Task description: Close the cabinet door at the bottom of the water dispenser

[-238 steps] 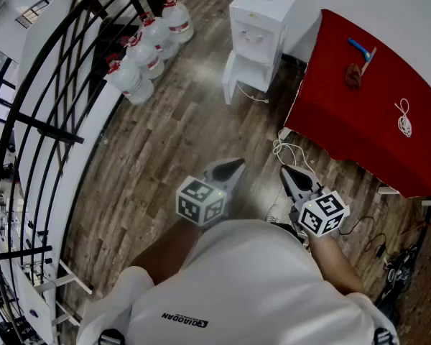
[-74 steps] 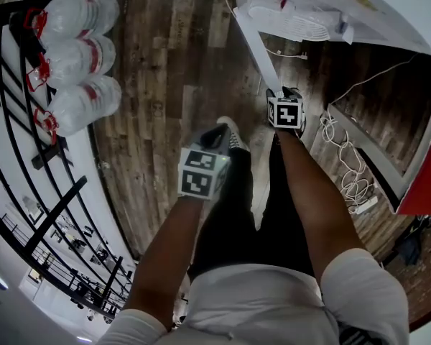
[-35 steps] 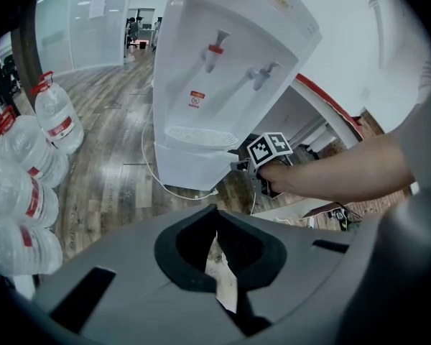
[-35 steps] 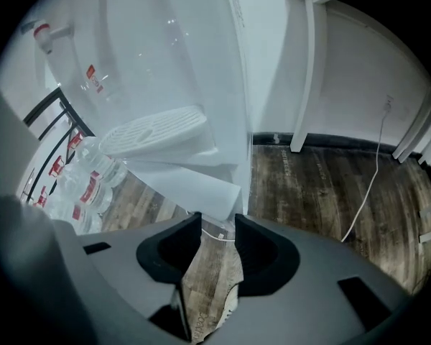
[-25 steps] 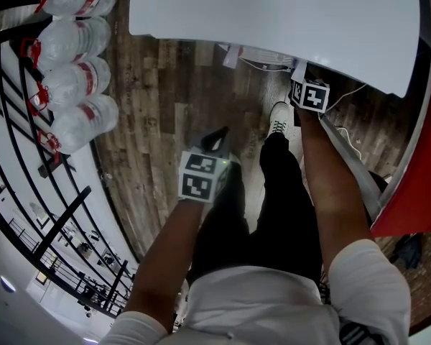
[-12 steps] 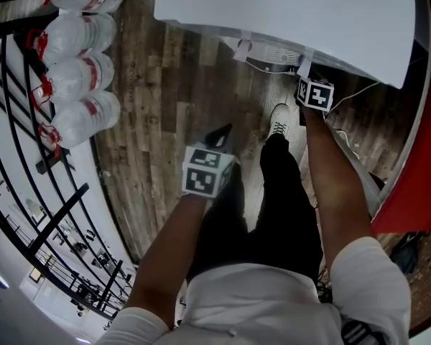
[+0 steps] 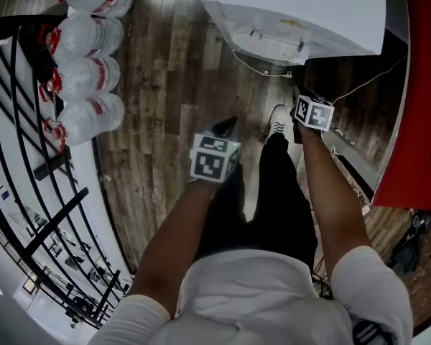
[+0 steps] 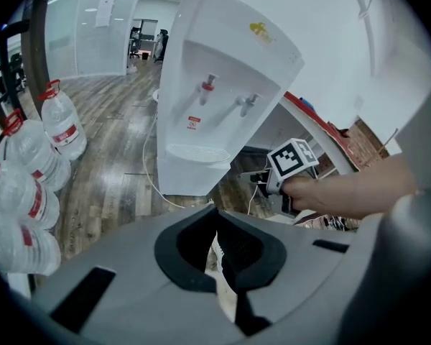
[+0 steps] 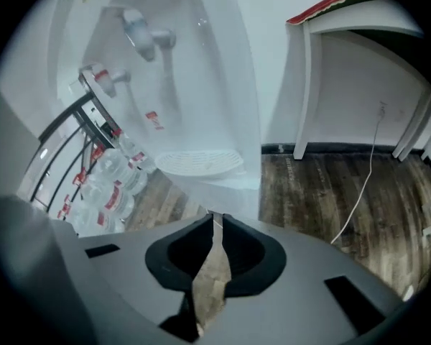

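Observation:
The white water dispenser (image 7: 294,9) stands at the top of the head view, and no door leaf sticks out from its base. Its taps and drip tray face me in the left gripper view (image 8: 215,99); in the right gripper view it (image 9: 165,85) is blurred. My left gripper (image 7: 226,126) hangs over bare floor, shut and empty (image 8: 214,225). My right gripper (image 7: 297,92) is just clear of the dispenser's front, also in the left gripper view (image 8: 253,177). Its jaws (image 9: 214,220) have just been closing; the tips meet with nothing between them.
Several large water bottles (image 7: 86,70) line the left by a black railing (image 7: 29,157). A red-covered table (image 7: 416,121) stands right, white legs (image 9: 302,85) and a cable (image 9: 359,192) under it. The person's shoe (image 7: 279,121) is on the wooden floor.
The right gripper has drawn back and up from the dispenser's front, where it was half a second ago. The dispenser now sits higher and smaller in the head view. The left gripper rose slightly.

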The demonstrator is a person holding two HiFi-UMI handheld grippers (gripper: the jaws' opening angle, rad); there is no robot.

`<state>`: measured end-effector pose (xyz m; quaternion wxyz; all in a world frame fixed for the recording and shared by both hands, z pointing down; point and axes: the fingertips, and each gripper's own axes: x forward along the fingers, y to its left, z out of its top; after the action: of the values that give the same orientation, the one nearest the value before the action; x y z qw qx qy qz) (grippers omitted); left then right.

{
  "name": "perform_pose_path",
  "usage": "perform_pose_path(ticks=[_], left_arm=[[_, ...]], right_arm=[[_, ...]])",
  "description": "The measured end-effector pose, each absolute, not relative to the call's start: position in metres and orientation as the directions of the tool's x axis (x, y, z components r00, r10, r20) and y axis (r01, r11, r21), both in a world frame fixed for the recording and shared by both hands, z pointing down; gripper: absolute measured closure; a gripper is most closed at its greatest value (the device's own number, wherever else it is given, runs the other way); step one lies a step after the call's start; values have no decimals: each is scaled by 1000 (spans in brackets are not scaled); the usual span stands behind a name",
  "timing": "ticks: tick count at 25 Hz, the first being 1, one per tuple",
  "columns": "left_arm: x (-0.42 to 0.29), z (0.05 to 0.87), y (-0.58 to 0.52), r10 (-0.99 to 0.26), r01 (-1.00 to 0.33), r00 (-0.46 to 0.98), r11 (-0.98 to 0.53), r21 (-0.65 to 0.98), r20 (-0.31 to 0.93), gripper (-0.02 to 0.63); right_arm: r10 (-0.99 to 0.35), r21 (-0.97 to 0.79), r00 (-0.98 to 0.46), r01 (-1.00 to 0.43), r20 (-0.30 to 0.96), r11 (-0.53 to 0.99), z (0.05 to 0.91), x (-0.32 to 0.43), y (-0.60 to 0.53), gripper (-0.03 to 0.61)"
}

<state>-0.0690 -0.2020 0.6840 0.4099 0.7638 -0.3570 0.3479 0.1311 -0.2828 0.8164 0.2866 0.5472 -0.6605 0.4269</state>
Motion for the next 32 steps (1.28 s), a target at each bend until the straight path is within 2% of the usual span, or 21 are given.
perform_pose_path(ticks=[4, 8, 12, 22, 26, 32], left_arm=[[-85, 656, -188, -256, -821, 514, -425, 382, 819, 615], [-98, 625, -185, -270, -804, 531, -461, 376, 803, 615], [-115, 596, -170, -278, -796, 525, -496, 347, 805, 615], [-135, 478, -135, -334, -709, 645, -597, 376, 687, 615], [-121, 426, -121, -375, -686, 691, -609, 398, 618, 615], [-85, 363, -97, -456, -693, 708, -599, 402, 539, 615]], right_arm=[[-526, -369, -334, -928, 782, 41, 748, 88, -248, 555], [-558, -570, -528, -813, 640, 115, 673, 32, -229, 555], [-570, -653, -628, -731, 530, 198, 593, -7, -203, 557], [-631, -584, -682, -699, 370, 412, 402, -42, -136, 557], [-628, -571, -708, -675, 324, 467, 366, -25, -110, 557], [-644, -492, -685, -714, 341, 498, 333, 22, -74, 557]])
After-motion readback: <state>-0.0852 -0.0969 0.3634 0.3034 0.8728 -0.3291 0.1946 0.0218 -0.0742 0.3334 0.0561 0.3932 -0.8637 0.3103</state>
